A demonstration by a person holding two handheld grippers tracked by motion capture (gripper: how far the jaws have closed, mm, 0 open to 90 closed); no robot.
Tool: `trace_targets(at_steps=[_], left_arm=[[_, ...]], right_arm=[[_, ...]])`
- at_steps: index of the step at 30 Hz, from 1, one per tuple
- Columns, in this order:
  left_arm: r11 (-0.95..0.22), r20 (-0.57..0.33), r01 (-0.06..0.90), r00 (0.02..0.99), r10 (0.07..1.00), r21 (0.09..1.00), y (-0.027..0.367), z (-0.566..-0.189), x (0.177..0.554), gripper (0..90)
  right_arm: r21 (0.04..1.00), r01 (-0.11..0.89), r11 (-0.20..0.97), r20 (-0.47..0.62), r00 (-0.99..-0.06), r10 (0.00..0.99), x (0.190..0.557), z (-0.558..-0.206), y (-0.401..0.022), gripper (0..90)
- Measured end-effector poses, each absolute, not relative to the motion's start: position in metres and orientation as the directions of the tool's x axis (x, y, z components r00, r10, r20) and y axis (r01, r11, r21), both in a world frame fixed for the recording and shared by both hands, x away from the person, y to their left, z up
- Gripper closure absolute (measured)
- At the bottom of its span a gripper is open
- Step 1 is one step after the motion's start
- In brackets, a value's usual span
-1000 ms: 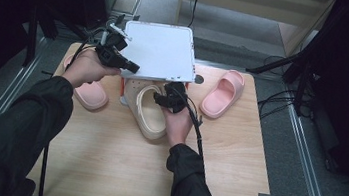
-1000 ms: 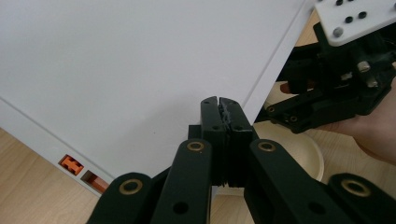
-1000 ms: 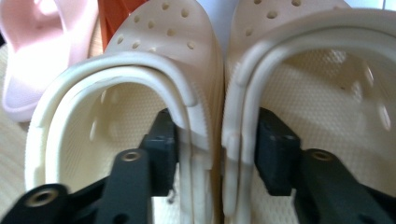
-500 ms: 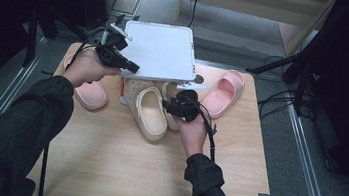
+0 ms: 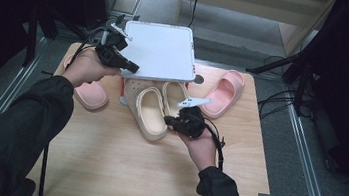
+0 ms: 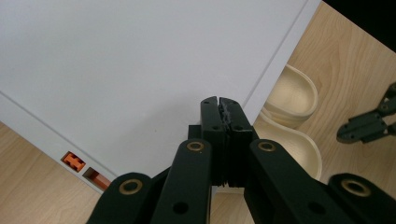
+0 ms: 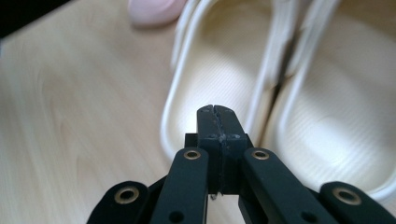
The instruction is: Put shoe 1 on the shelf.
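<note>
Tabletop (image 5: pixel 118 171) of pale wood under a white box lid (image 5: pixel 160 51). Beige slippers (image 5: pixel 153 113) side by side at centre, half beneath the lid. Left claw (image 5: pixel 133 67) pinched shut at the lid's edge; right claw (image 5: pixel 167 121) just closed, empty, beside the slippers.

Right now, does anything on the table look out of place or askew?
Yes. The white lid hangs tilted over the beige slippers, pinched at its edge by the left claw. The pink slippers lie split, one on each side.
</note>
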State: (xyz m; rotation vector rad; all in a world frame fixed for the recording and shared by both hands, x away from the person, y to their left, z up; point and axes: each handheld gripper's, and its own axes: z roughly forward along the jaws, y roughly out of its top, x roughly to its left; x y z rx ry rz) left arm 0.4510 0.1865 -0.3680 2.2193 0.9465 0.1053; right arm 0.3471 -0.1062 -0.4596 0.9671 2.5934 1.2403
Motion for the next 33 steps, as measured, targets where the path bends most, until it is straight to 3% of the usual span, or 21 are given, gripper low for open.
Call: trace_targets(at_steps=[4,14,24,33], left_arm=[[-0.481,-0.187,0.6,0.728,0.66,0.64,0.186,-0.368,0.451,89.1],[-0.494,-0.172,0.594,0.732,0.659,0.635,0.185,-0.367,0.45,89.0],[-0.48,-0.183,0.604,0.722,0.667,0.636,0.185,-0.368,0.45,89.1],[-0.48,-0.181,0.611,0.716,0.674,0.63,0.184,-0.367,0.45,89.2]], right_arm=[[0.73,0.434,0.527,0.097,-0.83,0.549,0.329,-0.466,-0.103,90.0],[0.737,0.41,0.536,0.087,-0.845,0.527,0.304,-0.484,-0.103,90.0],[0.655,0.465,0.596,0.082,-0.828,0.555,0.309,-0.511,-0.098,90.0],[0.692,0.463,0.554,0.088,-0.816,0.572,0.316,-0.5,-0.083,90.0]])
